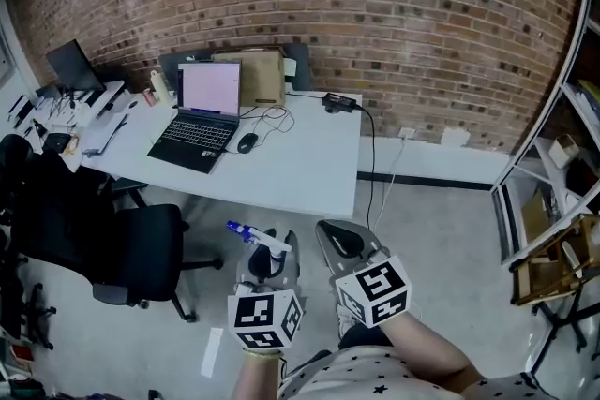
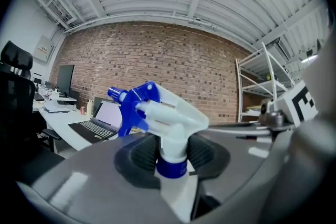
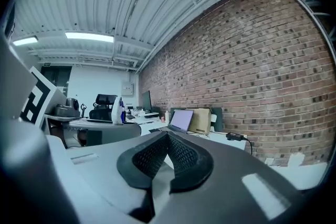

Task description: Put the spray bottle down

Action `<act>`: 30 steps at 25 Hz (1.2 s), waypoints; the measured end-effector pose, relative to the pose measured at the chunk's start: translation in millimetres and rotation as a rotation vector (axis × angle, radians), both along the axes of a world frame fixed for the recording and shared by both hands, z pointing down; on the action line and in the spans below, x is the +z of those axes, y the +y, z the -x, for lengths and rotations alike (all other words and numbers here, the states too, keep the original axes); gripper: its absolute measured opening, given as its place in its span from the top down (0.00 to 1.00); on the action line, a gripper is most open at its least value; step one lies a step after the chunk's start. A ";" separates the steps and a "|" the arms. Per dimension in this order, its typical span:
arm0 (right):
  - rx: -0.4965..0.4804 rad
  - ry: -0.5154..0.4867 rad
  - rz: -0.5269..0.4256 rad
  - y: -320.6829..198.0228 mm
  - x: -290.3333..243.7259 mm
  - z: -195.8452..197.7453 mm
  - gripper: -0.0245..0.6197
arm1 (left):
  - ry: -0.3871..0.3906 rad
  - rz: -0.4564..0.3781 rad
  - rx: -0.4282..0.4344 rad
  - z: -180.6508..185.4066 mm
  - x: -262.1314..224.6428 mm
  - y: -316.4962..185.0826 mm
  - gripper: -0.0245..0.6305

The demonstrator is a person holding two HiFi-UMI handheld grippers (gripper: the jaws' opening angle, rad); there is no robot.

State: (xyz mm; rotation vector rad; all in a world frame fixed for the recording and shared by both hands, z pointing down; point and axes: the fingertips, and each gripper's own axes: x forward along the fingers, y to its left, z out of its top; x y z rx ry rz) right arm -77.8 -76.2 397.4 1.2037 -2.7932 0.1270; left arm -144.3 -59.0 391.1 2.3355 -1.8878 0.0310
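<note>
A white spray bottle (image 2: 173, 118) with a blue trigger and nozzle stands upright between the jaws of my left gripper (image 2: 170, 157), whose dark pads press on its neck just above the blue collar. In the head view the bottle's nozzle (image 1: 246, 232) points left, in front of the left gripper (image 1: 272, 250), over the floor short of the white desk (image 1: 309, 169). My right gripper (image 1: 342, 241) is beside it on the right, and its pads (image 3: 169, 145) meet at the tip with nothing between them. From the right gripper view the bottle (image 3: 118, 110) shows small at the left.
An open laptop (image 1: 202, 115), a mouse (image 1: 247, 142), a cardboard box (image 1: 258, 75) and a cabled adapter (image 1: 339, 102) are on the desk. A black office chair (image 1: 122, 248) stands at the left. Metal shelving (image 1: 553, 201) lines the right side, and a brick wall (image 1: 375, 5) is behind.
</note>
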 end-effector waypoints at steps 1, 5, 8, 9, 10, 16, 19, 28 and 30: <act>-0.004 0.003 0.003 -15.2 -2.1 -3.1 0.96 | 0.001 -0.001 -0.006 -2.0 -1.9 -16.1 0.77; 0.005 0.001 -0.010 -73.3 -7.3 -19.0 0.96 | 0.017 -0.005 0.006 -15.8 -4.1 -78.6 0.77; 0.007 0.016 -0.030 -114.3 -9.4 -26.0 0.96 | 0.034 -0.020 0.019 -23.5 -4.2 -123.4 0.77; 0.006 0.022 -0.035 -127.0 -10.4 -28.4 0.96 | 0.039 -0.023 0.023 -26.5 -4.4 -138.0 0.77; 0.006 0.029 -0.039 -139.4 -11.1 -31.3 0.96 | 0.042 -0.024 0.027 -30.0 -4.2 -152.5 0.77; 0.022 0.033 -0.040 -213.5 -8.6 -50.8 0.96 | 0.022 -0.050 0.062 -55.1 -1.2 -234.9 0.77; 0.029 0.025 -0.020 -243.2 -3.0 -54.2 0.96 | -0.008 -0.071 0.086 -64.9 2.9 -269.1 0.77; 0.041 0.003 0.046 -295.0 18.8 -58.9 0.96 | -0.025 -0.035 0.097 -80.8 28.4 -337.2 0.77; 0.046 -0.003 0.053 -299.6 20.9 -61.3 0.96 | -0.027 -0.019 0.097 -82.3 35.2 -342.2 0.77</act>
